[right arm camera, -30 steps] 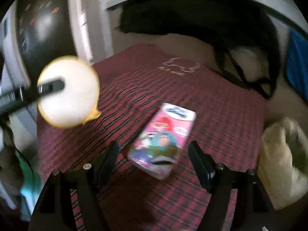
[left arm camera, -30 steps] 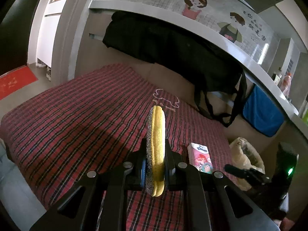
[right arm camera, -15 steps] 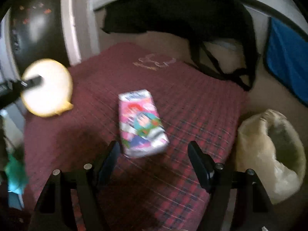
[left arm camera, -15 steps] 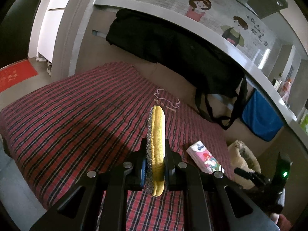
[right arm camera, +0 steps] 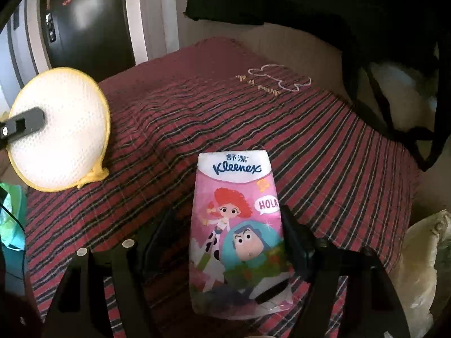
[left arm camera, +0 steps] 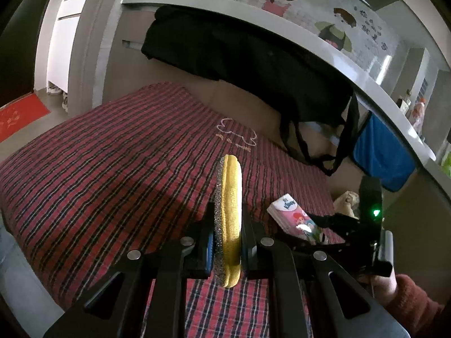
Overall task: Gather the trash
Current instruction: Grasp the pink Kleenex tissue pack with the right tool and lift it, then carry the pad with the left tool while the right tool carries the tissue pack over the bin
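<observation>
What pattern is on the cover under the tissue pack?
Red plaid with dark stripes on the cover, clearest in the right wrist view around the tissue pack.

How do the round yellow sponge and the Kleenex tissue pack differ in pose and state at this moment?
The sponge is clamped on edge in the left gripper, off the bed; the tissue pack lies flat on the plaid bedspread.
The right gripper straddles the pack with its jaws open, gripping nothing.
The sponge is a round yellow-rimmed disc; the pack is a pink printed rectangle.
Both look soft and light.
</observation>
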`<action>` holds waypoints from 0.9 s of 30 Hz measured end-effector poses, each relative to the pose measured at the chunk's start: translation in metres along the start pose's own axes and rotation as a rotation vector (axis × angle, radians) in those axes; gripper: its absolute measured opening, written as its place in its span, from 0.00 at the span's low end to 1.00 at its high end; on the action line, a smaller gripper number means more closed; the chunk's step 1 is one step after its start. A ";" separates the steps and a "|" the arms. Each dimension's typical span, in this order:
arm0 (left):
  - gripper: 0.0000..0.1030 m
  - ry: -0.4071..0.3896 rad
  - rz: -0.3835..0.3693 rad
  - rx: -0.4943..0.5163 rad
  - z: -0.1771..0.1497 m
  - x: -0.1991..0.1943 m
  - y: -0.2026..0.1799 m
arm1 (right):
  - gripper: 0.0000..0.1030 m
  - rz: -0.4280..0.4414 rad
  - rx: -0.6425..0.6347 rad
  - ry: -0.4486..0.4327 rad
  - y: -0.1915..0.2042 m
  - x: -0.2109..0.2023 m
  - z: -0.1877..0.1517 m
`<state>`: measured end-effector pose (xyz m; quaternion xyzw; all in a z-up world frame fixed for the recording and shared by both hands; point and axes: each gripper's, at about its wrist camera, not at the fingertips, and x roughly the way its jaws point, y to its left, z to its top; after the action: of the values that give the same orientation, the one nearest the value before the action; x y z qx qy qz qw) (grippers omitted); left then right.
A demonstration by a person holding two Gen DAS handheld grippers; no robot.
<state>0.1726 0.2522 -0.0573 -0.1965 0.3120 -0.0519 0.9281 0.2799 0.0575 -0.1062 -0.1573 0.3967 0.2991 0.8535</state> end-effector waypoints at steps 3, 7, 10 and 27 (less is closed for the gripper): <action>0.14 0.017 -0.002 0.016 -0.001 0.005 -0.008 | 0.58 0.004 0.024 0.003 -0.006 -0.002 -0.002; 0.14 0.031 -0.004 0.051 -0.002 0.008 -0.023 | 0.45 0.073 0.104 -0.016 -0.020 -0.016 -0.011; 0.14 0.023 0.003 0.068 -0.001 0.008 -0.036 | 0.41 0.086 0.123 -0.064 -0.024 -0.037 -0.019; 0.14 -0.151 -0.144 0.276 0.013 0.008 -0.202 | 0.41 -0.119 0.324 -0.411 -0.136 -0.211 -0.066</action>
<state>0.1917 0.0691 0.0279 -0.0925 0.2167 -0.1457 0.9609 0.2209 -0.1617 0.0192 0.0222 0.2480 0.2066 0.9462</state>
